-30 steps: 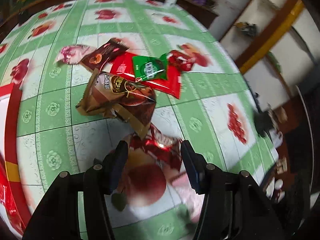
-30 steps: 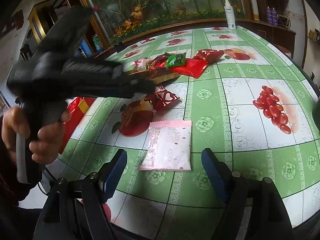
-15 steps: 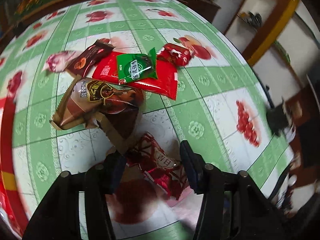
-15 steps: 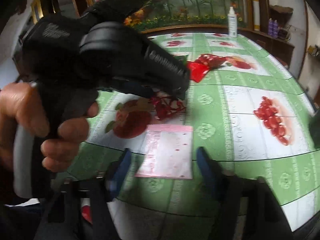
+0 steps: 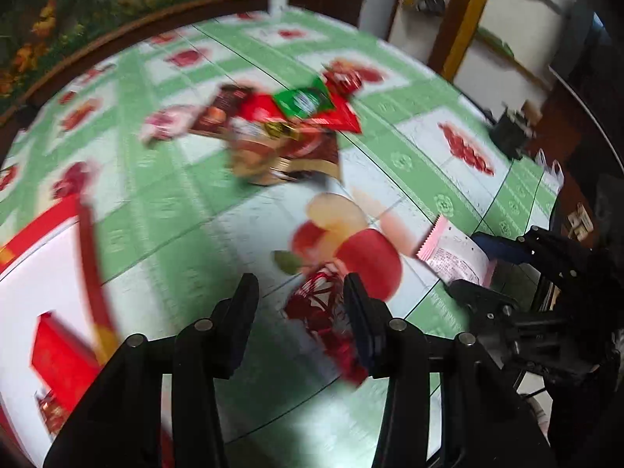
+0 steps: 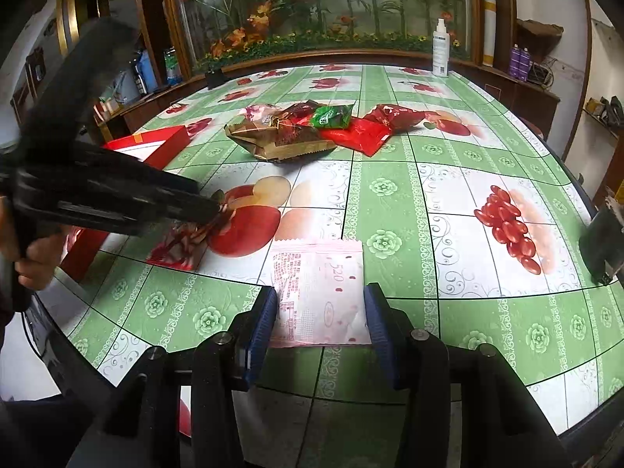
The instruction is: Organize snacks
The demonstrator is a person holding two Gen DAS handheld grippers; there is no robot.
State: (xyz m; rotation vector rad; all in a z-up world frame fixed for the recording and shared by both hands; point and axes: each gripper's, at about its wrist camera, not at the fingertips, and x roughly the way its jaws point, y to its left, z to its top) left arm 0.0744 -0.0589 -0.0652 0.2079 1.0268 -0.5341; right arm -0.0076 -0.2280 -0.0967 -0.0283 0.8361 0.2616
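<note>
The left gripper (image 5: 298,304) had its fingers (image 5: 360,312) at a middling spread with a crinkled red foil snack (image 5: 323,308) between them; the frame was blurred and whether the pads pinched it could not be told, though in the right wrist view the same red snack (image 6: 175,245) hung from the left gripper's tip (image 6: 212,210) just above the near-left part of the desk (image 6: 468,156). The right gripper (image 6: 319,312) had its fingers (image 6: 263,312) set narrowly on either side of a flat pink-and-white sachet (image 6: 318,288), printed with small text, lying at the near edge of the desk; the blue pads sat right at its sides, contact unclear.

The desk was round, covered with a glossy green-and-white cloth printed with fruit; toward its middle lay a loose heap: a crumpled brown bag (image 6: 279,138), a small green packet (image 6: 331,116) on a flat red packet (image 6: 360,134), a puffy red pack (image 6: 394,115) beside them, and a pinkish wrapper (image 6: 257,111) on the far-left side of the heap. A shallow red box (image 6: 152,142) sat at the left edge; a white spray bottle (image 6: 440,48) stood upright at the far edge; nothing lay between the sachet and the heap.
</note>
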